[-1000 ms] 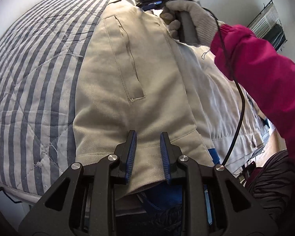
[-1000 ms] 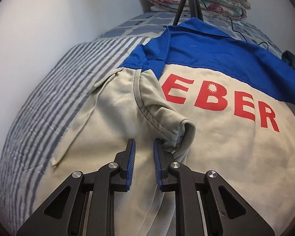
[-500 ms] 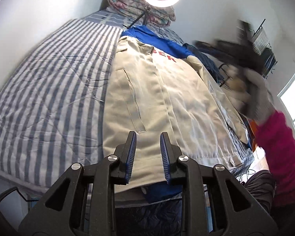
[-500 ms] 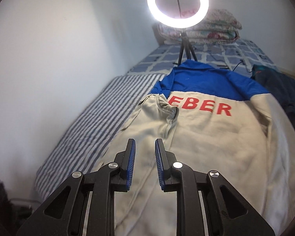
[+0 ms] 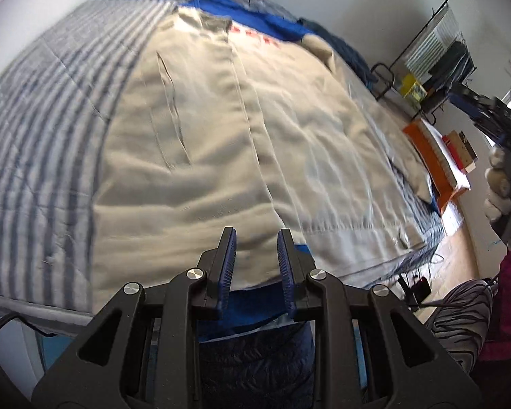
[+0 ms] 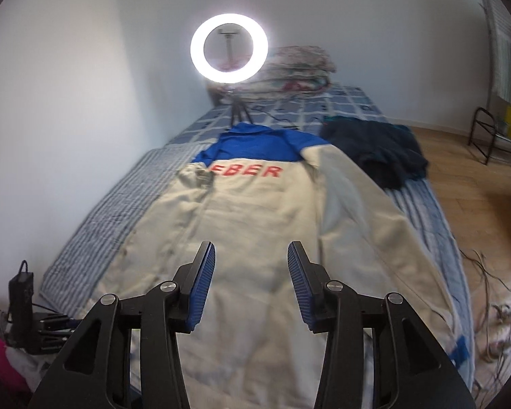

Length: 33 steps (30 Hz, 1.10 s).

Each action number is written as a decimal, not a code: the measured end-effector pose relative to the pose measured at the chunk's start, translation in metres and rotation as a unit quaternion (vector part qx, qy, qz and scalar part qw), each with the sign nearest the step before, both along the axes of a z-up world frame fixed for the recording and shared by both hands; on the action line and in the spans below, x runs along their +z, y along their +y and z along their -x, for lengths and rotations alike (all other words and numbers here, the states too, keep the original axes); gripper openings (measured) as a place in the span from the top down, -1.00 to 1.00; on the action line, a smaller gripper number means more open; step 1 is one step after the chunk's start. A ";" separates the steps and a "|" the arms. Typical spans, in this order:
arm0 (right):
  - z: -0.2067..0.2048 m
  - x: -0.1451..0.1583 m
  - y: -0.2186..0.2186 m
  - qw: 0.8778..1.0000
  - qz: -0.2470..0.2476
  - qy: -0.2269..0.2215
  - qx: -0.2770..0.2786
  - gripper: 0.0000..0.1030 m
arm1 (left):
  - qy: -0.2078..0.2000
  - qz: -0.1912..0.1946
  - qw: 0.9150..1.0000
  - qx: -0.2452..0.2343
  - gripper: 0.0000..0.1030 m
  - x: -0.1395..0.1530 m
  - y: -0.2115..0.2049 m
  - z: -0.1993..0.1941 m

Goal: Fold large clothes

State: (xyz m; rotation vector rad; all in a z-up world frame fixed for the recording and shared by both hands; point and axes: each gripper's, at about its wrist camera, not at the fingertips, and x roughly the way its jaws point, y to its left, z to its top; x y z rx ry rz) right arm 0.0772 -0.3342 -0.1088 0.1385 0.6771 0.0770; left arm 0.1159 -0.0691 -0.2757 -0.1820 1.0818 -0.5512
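While the beige-and-blue work jacket lies back-up on the striped bed, we hover both grippers at its hem end.

Item 1, jacket: long axis runs from us toward the blue collar by the ring light; left side already folded inward, right sleeve still spread out. Item 2, right gripper: nearer that unfolded sleeve, we judge; its jaws have just been opening, now spread wide, nothing between them, clear above the cloth. Item 3, left gripper: jaws narrowly parted, over the hem, gripping nothing that we can see.
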 end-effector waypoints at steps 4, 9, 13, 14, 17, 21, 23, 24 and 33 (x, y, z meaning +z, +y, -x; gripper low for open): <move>0.022 -0.013 -0.038 0.998 0.000 0.012 -0.054 0.16 | 0.009 -0.040 0.999 -0.016 0.55 -0.015 -0.016 -0.001; 0.045 -0.030 -0.087 0.994 -0.022 0.033 -0.103 0.16 | -0.003 -0.033 0.999 -0.011 0.55 0.001 -0.016 0.002; 0.059 -0.044 -0.122 0.989 -0.026 0.048 -0.137 0.15 | -0.052 -0.014 0.998 -0.027 0.55 0.037 -0.024 0.013; 0.062 -0.048 -0.132 0.987 -0.035 0.052 -0.147 0.15 | -0.062 -0.005 0.998 -0.031 0.55 0.048 -0.026 0.014; 0.071 -0.061 -0.162 0.980 -0.068 0.059 -0.177 0.15 | -0.070 0.029 0.996 -0.045 0.55 0.071 -0.035 0.010; 0.085 -0.084 -0.204 0.963 -0.120 0.071 -0.231 0.15 | -0.089 0.028 0.994 -0.064 0.55 0.089 -0.053 -0.003; 0.093 -0.097 -0.222 0.953 -0.148 0.074 -0.254 0.15 | -0.093 0.027 0.993 -0.067 0.55 0.091 -0.058 -0.009; 0.097 -0.104 -0.231 0.948 -0.160 0.077 -0.265 0.15 | -0.091 0.028 0.993 -0.068 0.55 0.089 -0.060 -0.013; 0.113 -0.149 -0.285 0.904 -0.273 0.087 -0.317 0.15 | -0.063 -0.010 0.995 -0.076 0.55 0.049 -0.078 -0.024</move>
